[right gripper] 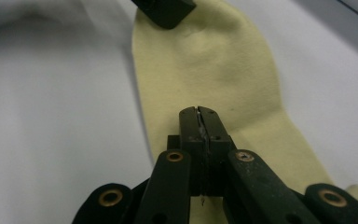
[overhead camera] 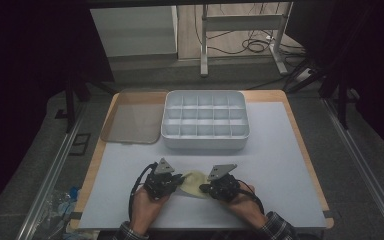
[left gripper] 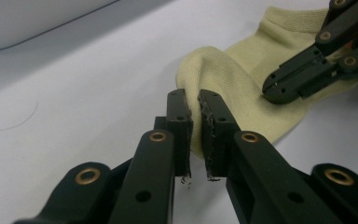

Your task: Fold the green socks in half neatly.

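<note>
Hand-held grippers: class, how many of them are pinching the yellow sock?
2. The left hand-held gripper pinches a raised fold at one end of the sock; the right hand-held gripper is shut on the sock's other end.

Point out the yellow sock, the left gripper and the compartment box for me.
yellow sock (right gripper: 205, 60): right gripper view, flat middle of the fabric.
left gripper (left gripper: 195, 128): left gripper view, between its fingertips, pinching a fold.
compartment box (overhead camera: 205, 142): high view, near white wall.

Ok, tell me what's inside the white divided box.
The white box shows bare compartments, nothing in those visible. Its near wall hides the floor of the front row, so that part is uncertain.
</note>
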`<action>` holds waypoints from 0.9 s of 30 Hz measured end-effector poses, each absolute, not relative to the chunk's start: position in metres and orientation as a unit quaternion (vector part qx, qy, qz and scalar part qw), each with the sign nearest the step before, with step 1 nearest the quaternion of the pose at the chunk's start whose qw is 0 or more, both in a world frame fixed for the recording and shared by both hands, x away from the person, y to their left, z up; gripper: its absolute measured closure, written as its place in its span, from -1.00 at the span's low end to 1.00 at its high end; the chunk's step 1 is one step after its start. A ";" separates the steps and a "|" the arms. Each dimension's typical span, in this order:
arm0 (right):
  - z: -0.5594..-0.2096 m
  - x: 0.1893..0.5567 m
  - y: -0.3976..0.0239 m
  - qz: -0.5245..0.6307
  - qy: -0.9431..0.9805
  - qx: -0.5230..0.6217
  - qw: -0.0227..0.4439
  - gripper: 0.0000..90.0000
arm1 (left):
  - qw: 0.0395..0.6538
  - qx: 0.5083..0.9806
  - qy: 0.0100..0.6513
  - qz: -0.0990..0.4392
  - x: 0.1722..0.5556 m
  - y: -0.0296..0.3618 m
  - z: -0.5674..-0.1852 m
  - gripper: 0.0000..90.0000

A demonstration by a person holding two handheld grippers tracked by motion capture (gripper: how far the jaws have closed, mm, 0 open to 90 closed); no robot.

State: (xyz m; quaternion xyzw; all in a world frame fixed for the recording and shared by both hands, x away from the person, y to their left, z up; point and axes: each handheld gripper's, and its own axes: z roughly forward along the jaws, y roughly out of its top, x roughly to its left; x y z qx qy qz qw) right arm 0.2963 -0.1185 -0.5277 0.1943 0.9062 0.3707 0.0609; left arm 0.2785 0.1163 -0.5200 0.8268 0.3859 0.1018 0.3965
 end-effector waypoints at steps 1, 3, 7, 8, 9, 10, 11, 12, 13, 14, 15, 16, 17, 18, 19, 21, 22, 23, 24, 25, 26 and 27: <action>-0.528 0.295 -0.118 0.371 0.906 0.194 0.059 0.99 | 0.397 0.827 0.385 0.102 0.278 0.116 -0.520 0.84; -0.528 0.293 -0.118 0.372 0.906 0.191 0.058 0.99 | 0.396 0.827 0.384 0.104 0.278 0.116 -0.519 0.84; -0.528 0.288 -0.117 0.373 0.907 0.187 0.054 0.99 | 0.396 0.828 0.383 0.106 0.277 0.115 -0.518 0.84; -0.528 0.288 -0.117 0.373 0.907 0.185 0.055 0.99 | 0.396 0.828 0.382 0.106 0.277 0.115 -0.517 0.84; -0.528 0.287 -0.117 0.372 0.908 0.183 0.055 0.99 | 0.397 0.828 0.382 0.106 0.277 0.114 -0.517 0.84; -0.528 0.286 -0.117 0.372 0.908 0.183 0.055 0.99 | 0.397 0.828 0.381 0.106 0.277 0.114 -0.517 0.84; -0.529 0.285 -0.117 0.373 0.908 0.184 0.055 0.99 | 0.398 0.828 0.381 0.106 0.277 0.114 -0.516 0.84; -0.529 0.285 -0.118 0.374 0.907 0.185 0.054 0.99 | 0.398 0.828 0.381 0.107 0.277 0.114 -0.516 0.84; -0.530 0.285 -0.118 0.375 0.907 0.186 0.052 0.99 | 0.399 0.827 0.380 0.107 0.277 0.114 -0.515 0.84; -0.530 0.286 -0.118 0.376 0.906 0.186 0.050 0.99 | 0.400 0.827 0.380 0.107 0.277 0.113 -0.514 0.84; -0.531 0.287 -0.119 0.377 0.906 0.187 0.048 0.99 | 0.402 0.827 0.379 0.107 0.277 0.113 -0.513 0.84; -0.531 0.287 -0.119 0.378 0.906 0.187 0.047 0.99 | 0.403 0.826 0.378 0.107 0.277 0.113 -0.512 0.84; -0.531 0.287 -0.119 0.379 0.905 0.185 0.048 0.99 | 0.405 0.826 0.377 0.107 0.276 0.112 -0.511 0.84; -0.532 0.286 -0.119 0.380 0.906 0.182 0.050 0.99 | 0.407 0.826 0.376 0.106 0.276 0.112 -0.510 0.84; -0.532 0.287 -0.120 0.380 0.906 0.182 0.048 0.99 | 0.409 0.825 0.375 0.105 0.276 0.111 -0.509 0.84; -0.532 0.287 -0.120 0.381 0.905 0.183 0.046 1.00 | 0.415 0.823 0.375 0.099 0.276 0.110 -0.507 0.84; -0.532 0.288 -0.120 0.382 0.905 0.183 0.045 1.00 | 0.417 0.823 0.372 0.097 0.276 0.110 -0.506 0.84; -0.532 0.288 -0.120 0.383 0.904 0.184 0.044 1.00 | 0.419 0.823 0.372 0.095 0.276 0.110 -0.505 0.84; -0.533 0.288 -0.120 0.383 0.904 0.185 0.043 1.00 | 0.421 0.822 0.372 0.094 0.276 0.109 -0.504 0.84; -0.533 0.288 -0.121 0.384 0.904 0.184 0.044 1.00 | 0.422 0.822 0.370 0.094 0.277 0.109 -0.503 0.84; -0.533 0.288 -0.121 0.384 0.903 0.185 0.044 1.00 | 0.423 0.822 0.370 0.094 0.277 0.108 -0.502 0.84; -0.533 0.287 -0.121 0.385 0.903 0.185 0.043 1.00 | 0.423 0.823 0.369 0.094 0.277 0.107 -0.502 0.84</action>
